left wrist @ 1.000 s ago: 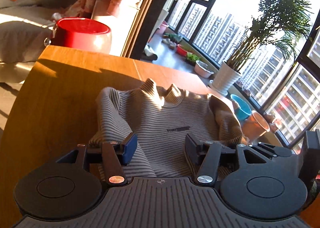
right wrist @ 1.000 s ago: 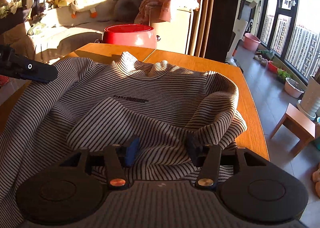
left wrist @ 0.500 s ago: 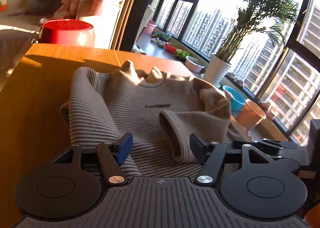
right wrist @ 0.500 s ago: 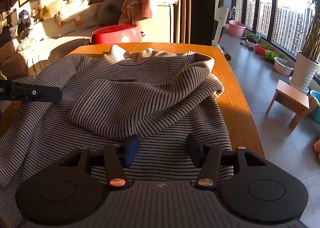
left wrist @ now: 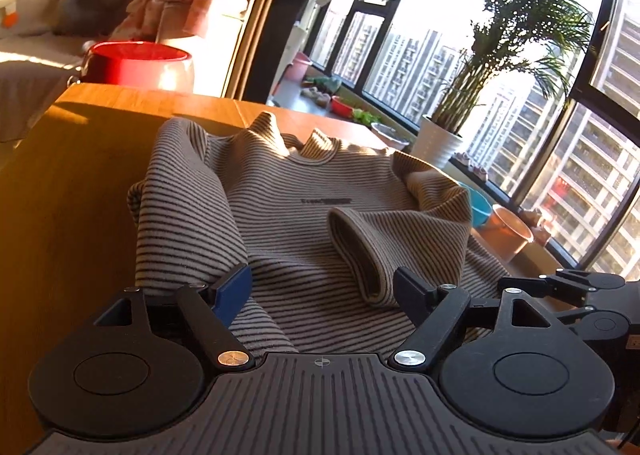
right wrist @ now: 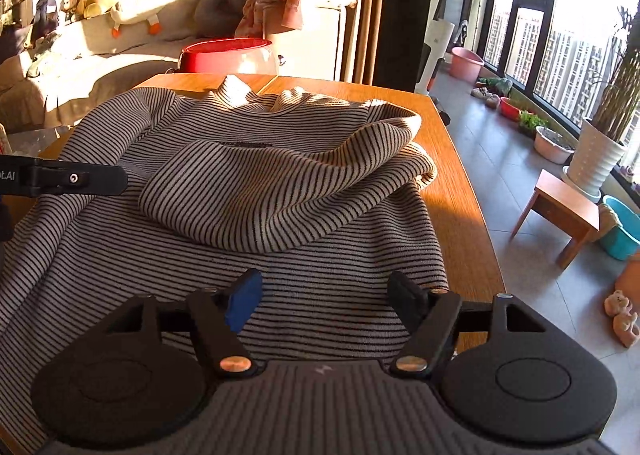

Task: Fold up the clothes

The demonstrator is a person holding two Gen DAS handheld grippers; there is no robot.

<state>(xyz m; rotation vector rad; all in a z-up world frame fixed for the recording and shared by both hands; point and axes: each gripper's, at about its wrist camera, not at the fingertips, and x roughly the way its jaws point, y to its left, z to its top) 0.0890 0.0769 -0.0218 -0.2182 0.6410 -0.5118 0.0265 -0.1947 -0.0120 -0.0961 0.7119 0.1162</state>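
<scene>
On the left, the left gripper (left wrist: 322, 291) has just been opening, its jaws wide and gripping nothing; next it should pinch the hem low. The striped sweater (right wrist: 280, 183) lies on the wooden table (right wrist: 460, 191), sleeves folded inward. The right gripper (right wrist: 324, 297) has also just been opening, its jaws empty above the cloth.

Black tool (left wrist: 322, 293), one blue pad (left wrist: 232, 289)

Right gripper (right wrist: 322, 297) jaws just widened, empty, over the striped sweater (right wrist: 280, 191) on the table (right wrist: 452, 191)

One striped sweater (left wrist: 320, 191); one red tub (left wrist: 138, 65); two grippers (left wrist: 322, 291)
</scene>
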